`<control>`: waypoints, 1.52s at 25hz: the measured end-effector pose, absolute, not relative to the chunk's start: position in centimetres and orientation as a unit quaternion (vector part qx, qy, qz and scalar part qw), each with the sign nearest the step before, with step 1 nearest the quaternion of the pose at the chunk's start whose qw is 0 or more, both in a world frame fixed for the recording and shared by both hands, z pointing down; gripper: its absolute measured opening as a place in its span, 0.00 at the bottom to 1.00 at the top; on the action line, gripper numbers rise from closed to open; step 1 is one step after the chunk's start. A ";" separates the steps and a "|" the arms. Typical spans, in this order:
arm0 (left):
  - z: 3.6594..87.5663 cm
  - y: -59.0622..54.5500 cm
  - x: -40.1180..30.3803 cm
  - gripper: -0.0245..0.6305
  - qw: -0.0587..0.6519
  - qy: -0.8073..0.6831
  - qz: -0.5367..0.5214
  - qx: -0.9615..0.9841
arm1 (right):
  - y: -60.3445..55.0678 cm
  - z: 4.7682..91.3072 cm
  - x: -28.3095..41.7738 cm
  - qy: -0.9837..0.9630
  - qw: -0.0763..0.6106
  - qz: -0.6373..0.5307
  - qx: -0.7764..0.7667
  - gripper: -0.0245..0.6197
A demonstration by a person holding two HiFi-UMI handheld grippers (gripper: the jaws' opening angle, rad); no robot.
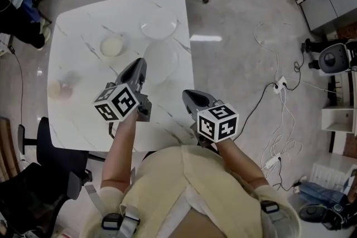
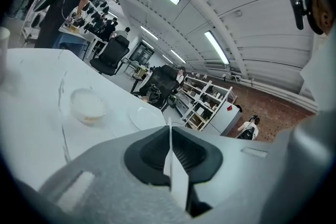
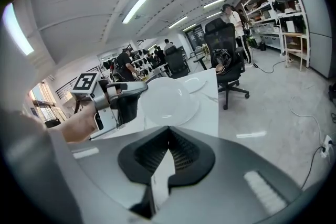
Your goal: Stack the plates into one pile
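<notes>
Head view: left gripper (image 1: 139, 66) just beside large plate (image 1: 162, 61) on table (image 1: 78, 120), second plate (image 1: 159, 26) beyond; right gripper (image 1: 188, 95) at table's edge | Left gripper view: jaws closed, empty, small dish (image 2: 88, 105) ahead | Right gripper view: jaws closed, empty, facing large plate.

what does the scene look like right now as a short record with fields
table: white marble-look top
plates: near plate and far plate, one behind the other, not yet one pile
bowl: small, cream-coloured, left of the plates
pinkish item: near the table's left edge, too blurred to name
left claw: shut, empty, beside the near plate
right claw: shut, empty, over the table's right edge
</notes>
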State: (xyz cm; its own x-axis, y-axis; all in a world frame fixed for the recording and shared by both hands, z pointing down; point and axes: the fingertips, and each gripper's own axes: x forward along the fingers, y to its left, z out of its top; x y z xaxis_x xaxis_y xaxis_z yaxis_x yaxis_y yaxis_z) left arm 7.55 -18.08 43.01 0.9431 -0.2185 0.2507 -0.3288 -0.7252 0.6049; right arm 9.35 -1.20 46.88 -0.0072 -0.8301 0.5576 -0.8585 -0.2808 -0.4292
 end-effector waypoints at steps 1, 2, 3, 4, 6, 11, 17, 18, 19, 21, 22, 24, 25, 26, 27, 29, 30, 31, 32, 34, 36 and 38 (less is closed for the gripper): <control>43.2 -18.1 7.8 0.05 0.348 -0.149 0.078 0.922 | -1.0 47.0 9.5 -0.597 0.018 0.381 0.706 0.04; 43.4 -18.2 8.0 0.05 0.356 -0.151 0.074 0.919 | -0.7 47.1 9.6 -0.595 0.017 0.382 0.707 0.04; 43.6 -18.3 8.2 0.05 0.365 -0.153 0.070 0.916 | -0.6 47.2 9.7 -0.593 0.017 0.383 0.708 0.04; 43.8 -18.4 8.4 0.05 0.373 -0.156 0.066 0.912 | -0.5 47.3 9.8 -0.592 0.016 0.384 0.709 0.04; 44.3 -18.7 8.5 0.05 0.384 -0.164 0.060 0.907 | -0.3 47.5 10.0 -0.591 0.018 0.385 0.708 0.04; 45.5 -19.4 8.0 0.05 0.397 -0.191 0.060 0.895 | 0.1 47.5 10.8 -0.594 0.021 0.384 0.707 0.04; 49.4 -20.0 7.2 0.07 0.375 -0.230 0.133 0.888 | -0.1 48.0 11.2 -0.602 0.024 0.390 0.696 0.04; 49.8 -20.1 7.0 0.08 0.361 -0.239 0.146 0.889 | -0.1 48.0 11.2 -0.604 0.024 0.390 0.694 0.04; 50.2 -20.3 6.9 0.09 0.349 -0.246 0.156 0.890 | -0.1 48.1 11.2 -0.606 0.024 0.391 0.693 0.04; 50.9 -20.5 7.0 0.09 0.336 -0.253 0.167 0.892 | 0.0 48.2 11.5 -0.607 0.025 0.392 0.691 0.04; 51.2 -20.7 7.2 0.10 0.332 -0.254 0.171 0.892 | 0.0 48.3 11.6 -0.608 0.025 0.394 0.689 0.04; 51.9 -20.9 7.3 0.10 0.319 -0.261 0.187 0.891 | 0.2 48.5 11.9 -0.609 0.027 0.396 0.687 0.04; 52.1 -21.0 7.2 0.11 0.308 -0.267 0.198 0.891 | 0.2 48.5 12.0 -0.610 0.027 0.397 0.685 0.04; 52.3 -21.1 7.2 0.11 0.295 -0.273 0.208 0.892 | 0.3 48.6 12.1 -0.612 0.028 0.398 0.683 0.04; 52.5 -21.1 7.2 0.11 0.284 -0.277 0.215 0.892 | 0.5 48.6 12.2 -0.613 0.028 0.398 0.681 0.04; 52.7 -21.2 7.3 0.12 0.263 -0.283 0.227 0.894 | 0.7 48.7 12.5 -0.618 0.029 0.399 0.677 0.04; 52.8 -21.2 7.3 0.12 0.253 -0.286 0.232 0.894 | 0.8 48.7 12.7 -0.621 0.029 0.399 0.674 0.04; 52.8 -21.3 7.4 0.12 0.244 -0.289 0.237 0.895 | 0.8 48.7 12.8 -0.624 0.029 0.399 0.672 0.04; 52.8 -21.4 7.4 0.12 0.235 -0.291 0.241 0.896 | 0.9 48.7 13.0 -0.627 0.029 0.399 0.669 0.04; 52.8 -21.4 7.6 0.12 0.211 -0.297 0.252 0.896 | 1.1 48.7 13.3 -0.633 0.031 0.399 0.662 0.04; 52.7 -21.5 7.5 0.09 0.169 -0.314 0.263 0.896 | 1.2 48.5 13.7 -0.642 0.034 0.397 0.655 0.04; 52.3 -21.6 7.3 0.05 0.131 -0.333 0.265 0.895 | 1.3 48.2 13.9 -0.652 0.036 0.392 0.648 0.04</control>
